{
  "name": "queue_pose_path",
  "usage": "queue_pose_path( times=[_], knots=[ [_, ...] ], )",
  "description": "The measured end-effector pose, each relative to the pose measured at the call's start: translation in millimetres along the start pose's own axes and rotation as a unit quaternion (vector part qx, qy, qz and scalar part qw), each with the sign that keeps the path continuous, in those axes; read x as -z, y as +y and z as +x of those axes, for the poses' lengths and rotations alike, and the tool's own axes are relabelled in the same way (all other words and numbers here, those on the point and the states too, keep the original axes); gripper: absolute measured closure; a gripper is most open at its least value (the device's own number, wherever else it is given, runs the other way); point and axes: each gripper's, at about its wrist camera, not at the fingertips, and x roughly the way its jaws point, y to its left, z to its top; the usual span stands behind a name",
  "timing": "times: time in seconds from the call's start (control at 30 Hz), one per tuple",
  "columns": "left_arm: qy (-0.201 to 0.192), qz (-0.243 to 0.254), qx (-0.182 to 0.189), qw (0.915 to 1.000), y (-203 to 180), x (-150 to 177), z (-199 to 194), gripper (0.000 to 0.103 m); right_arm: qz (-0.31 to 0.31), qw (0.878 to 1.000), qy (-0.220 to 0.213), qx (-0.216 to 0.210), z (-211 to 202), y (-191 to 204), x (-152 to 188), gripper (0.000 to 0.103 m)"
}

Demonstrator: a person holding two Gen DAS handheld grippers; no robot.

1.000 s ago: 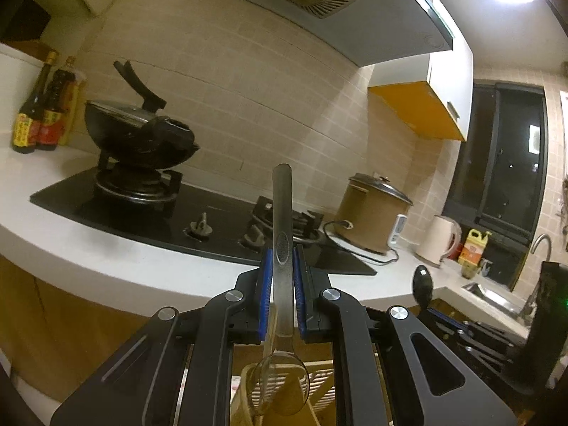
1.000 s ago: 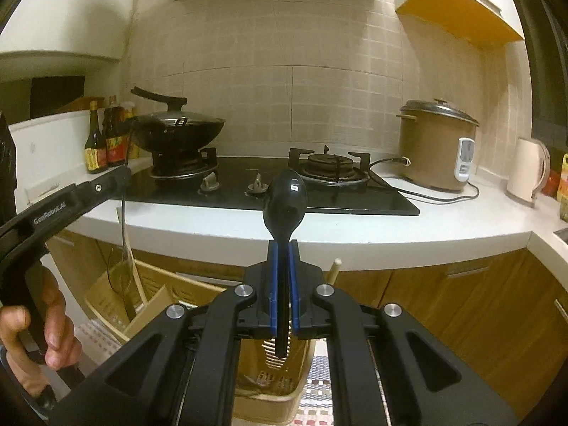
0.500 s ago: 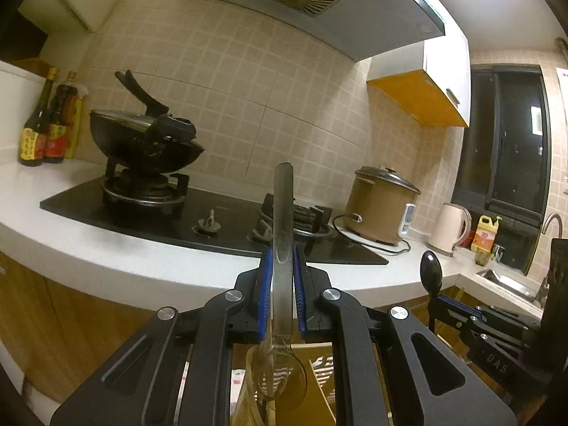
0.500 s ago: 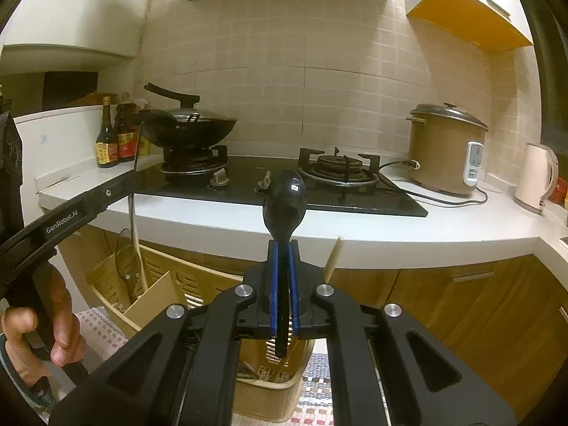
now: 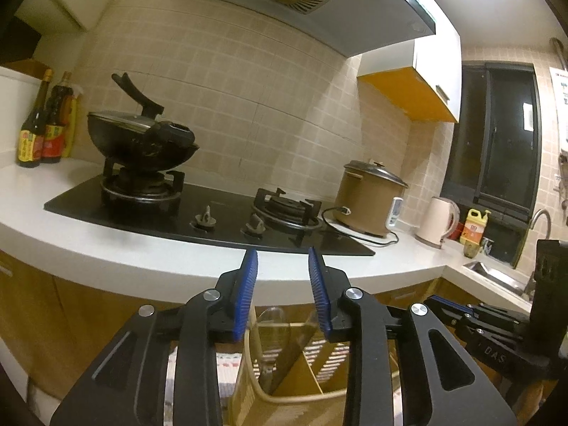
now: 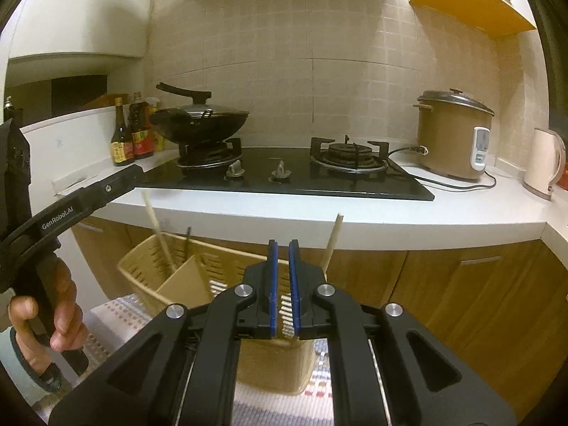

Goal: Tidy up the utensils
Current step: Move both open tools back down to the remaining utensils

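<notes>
1. The utensil holder (image 6: 167, 284), a cream slotted basket with a cardboard divider, stands on a patterned mat (image 6: 117, 316) on the floor in front of the counter cabinets. Being light and tall, it could tip if a gripper knocks its rim or drags on a handle that leans out of it.
2. Two pale wooden sticks (image 6: 156, 227) rise from it at a slant, one on the left side and one (image 6: 332, 241) behind the right gripper. Either could catch on a finger and be levered out of its compartment.
3. In the left wrist view a metal utensil (image 5: 284, 351) leans diagonally inside the holder with a rounded part near the rim; it is probably a ladle, though the dim, distorted view leaves that unsure. Leaning so loosely, it may slide across the divider or clatter over if the basket is jolted.
4. The left gripper (image 5: 283, 285) has its blue pads spread wide with nothing between them. It hovers directly above the holder and touches nothing.
5. The right gripper (image 6: 283, 280) has its pads drawn nearly together, a narrow slit of daylight showing between them, and no utensil in that gap. It sits just above the holder's near rim without visible contact.
6. The two grippers work close together over one small basket, so they could collide.
</notes>
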Motion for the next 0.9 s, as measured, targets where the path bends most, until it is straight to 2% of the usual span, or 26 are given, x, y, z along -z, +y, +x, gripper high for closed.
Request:
queue_pose_path(
  times=[0.07, 0.17, 0.2, 0.23, 0.27, 0.3, 0.33, 0.4, 0.5, 0.7, 0.8, 0.9],
  knots=[
    [0.004, -0.004, 0.006, 1.0, 2.8, -4.4, -12.2, 0.062, 0.004, 1.0, 0.005, -0.011, -8.9, 1.3, -0.5, 0.096],
    [0.021, -0.01, 0.018, 0.9996, 8.6, -9.2, -33.0, 0.059, 0.014, 0.999, 0.013, -0.03, -29.9, 4.9, 2.2, 0.087],
    [0.03, -0.013, 0.02, 0.9993, 10.8, -9.9, -40.4, 0.059, 0.018, 0.999, 0.016, -0.034, -36.7, 6.5, 3.8, 0.078],
    [0.039, -0.014, 0.021, 0.9989, 12.1, -9.7, -45.6, 0.056, 0.022, 0.999, 0.019, -0.034, -41.2, 7.3, 5.1, 0.06],
    [0.051, -0.015, 0.024, 0.9983, 13.6, -9.1, -50.4, 0.054, 0.028, 0.999, 0.023, -0.03, -47.8, 8.0, 7.3, 0.048],
    [0.066, -0.015, 0.027, 0.9973, 14.9, -8.3, -53.9, 0.053, 0.037, 0.999, 0.019, -0.025, -57.4, 8.7, 10.4, 0.042],
    [0.088, -0.017, 0.028, 0.9955, 16.9, -5.8, -58.6, 0.053, 0.041, 0.999, 0.022, -0.025, -63.9, 9.4, 12.9, 0.042],
    [0.124, -0.019, 0.03, 0.9917, 19.5, -0.8, -63.3, 0.053, 0.052, 0.997, 0.054, -0.027, -69.2, 11.1, 18.7, 0.042],
    [0.188, -0.026, 0.031, 0.9814, 23.0, 12.7, -66.3, 0.053, 0.064, 0.991, 0.115, -0.034, -68.9, 16.1, 32.7, 0.042],
    [0.3, -0.009, 0.006, 0.954, 24.1, 54.6, -66.7, 0.053, 0.075, 0.969, 0.233, -0.028, -58.6, 34.8, 66.4, 0.042],
    [0.358, 0.002, 0.001, 0.9336, 25.3, 85.6, -64.7, 0.053, 0.083, 0.954, 0.288, -0.013, -45.5, 40.3, 86.3, 0.042],
    [0.389, 0.001, 0.005, 0.921, 27.0, 105.5, -65.9, 0.054, 0.104, 0.938, 0.33, -0.008, -30.0, 40.4, 103.5, 0.042]
  ],
)
